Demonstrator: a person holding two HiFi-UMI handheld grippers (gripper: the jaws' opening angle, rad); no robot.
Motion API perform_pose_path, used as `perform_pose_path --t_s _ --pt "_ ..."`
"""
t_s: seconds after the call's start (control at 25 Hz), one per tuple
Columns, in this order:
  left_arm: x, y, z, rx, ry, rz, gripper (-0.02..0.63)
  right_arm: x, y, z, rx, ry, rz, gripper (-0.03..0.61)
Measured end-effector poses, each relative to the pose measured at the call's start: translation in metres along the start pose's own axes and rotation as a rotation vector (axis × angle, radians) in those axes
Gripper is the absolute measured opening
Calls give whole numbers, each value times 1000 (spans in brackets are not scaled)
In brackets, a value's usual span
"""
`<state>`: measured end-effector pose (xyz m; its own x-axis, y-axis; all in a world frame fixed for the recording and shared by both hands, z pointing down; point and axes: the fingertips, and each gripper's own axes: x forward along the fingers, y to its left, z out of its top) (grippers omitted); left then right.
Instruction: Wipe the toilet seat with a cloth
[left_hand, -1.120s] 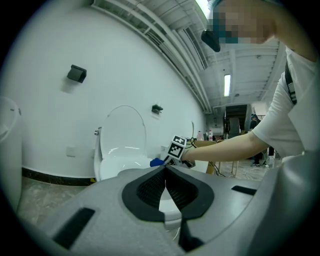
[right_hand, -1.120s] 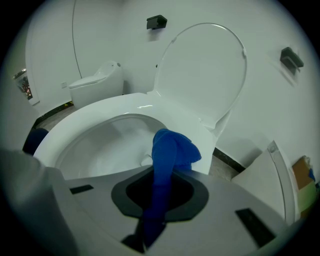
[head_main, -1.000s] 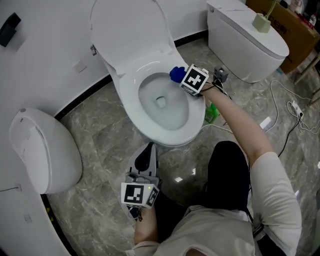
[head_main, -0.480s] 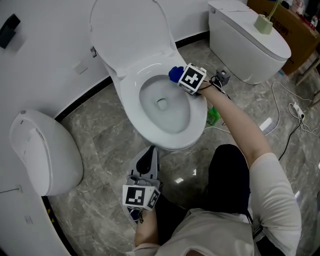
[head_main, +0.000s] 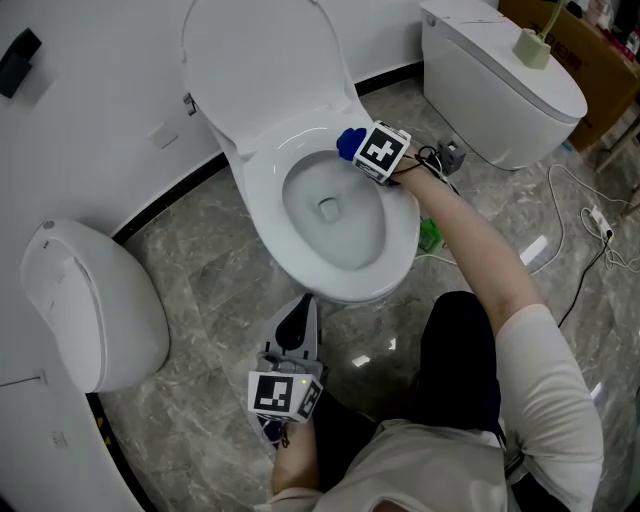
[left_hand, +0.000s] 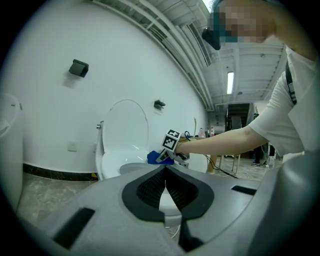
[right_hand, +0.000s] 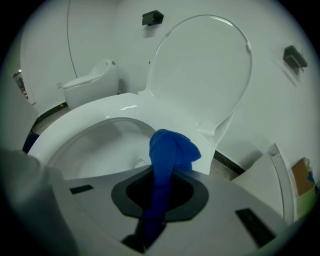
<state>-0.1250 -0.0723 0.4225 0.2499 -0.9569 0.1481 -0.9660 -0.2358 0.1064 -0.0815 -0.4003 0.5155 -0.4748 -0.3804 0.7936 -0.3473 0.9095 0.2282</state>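
A white toilet stands open with its lid (head_main: 262, 52) raised; its seat (head_main: 258, 215) rings the bowl. My right gripper (head_main: 362, 152) is shut on a blue cloth (head_main: 349, 143) and presses it on the seat's far right part, near the hinge. In the right gripper view the blue cloth (right_hand: 169, 156) hangs out between the jaws onto the seat (right_hand: 120, 111). My left gripper (head_main: 296, 322) hovers low in front of the toilet, jaws shut and empty. The left gripper view shows the seat (left_hand: 120, 163), the cloth (left_hand: 156, 158) and the right gripper (left_hand: 163, 156) beyond.
A second toilet (head_main: 500, 80) stands at the right with a small pale object (head_main: 532, 47) on top. Another white fixture (head_main: 90, 300) sits at the left. Cables (head_main: 580, 215) trail over the marble floor, and a green item (head_main: 430, 235) lies beside the bowl.
My right gripper with the cloth has slid a little along the seat toward the hinge. The left gripper has stayed almost still.
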Motion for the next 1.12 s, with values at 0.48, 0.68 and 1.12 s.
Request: perform_pose_path --t_s 0.48,0.68,1.12 --pt "0 5 -6 -5 8 7 8 8 -8 15 -2 -35 -25 35" --pt "1 6 -6 1 10 2 8 11 -12 18 14 -47 -26 35" --pt "1 12 -15 -9 23 6 8 22 -21 35 38 -77 -29 35"
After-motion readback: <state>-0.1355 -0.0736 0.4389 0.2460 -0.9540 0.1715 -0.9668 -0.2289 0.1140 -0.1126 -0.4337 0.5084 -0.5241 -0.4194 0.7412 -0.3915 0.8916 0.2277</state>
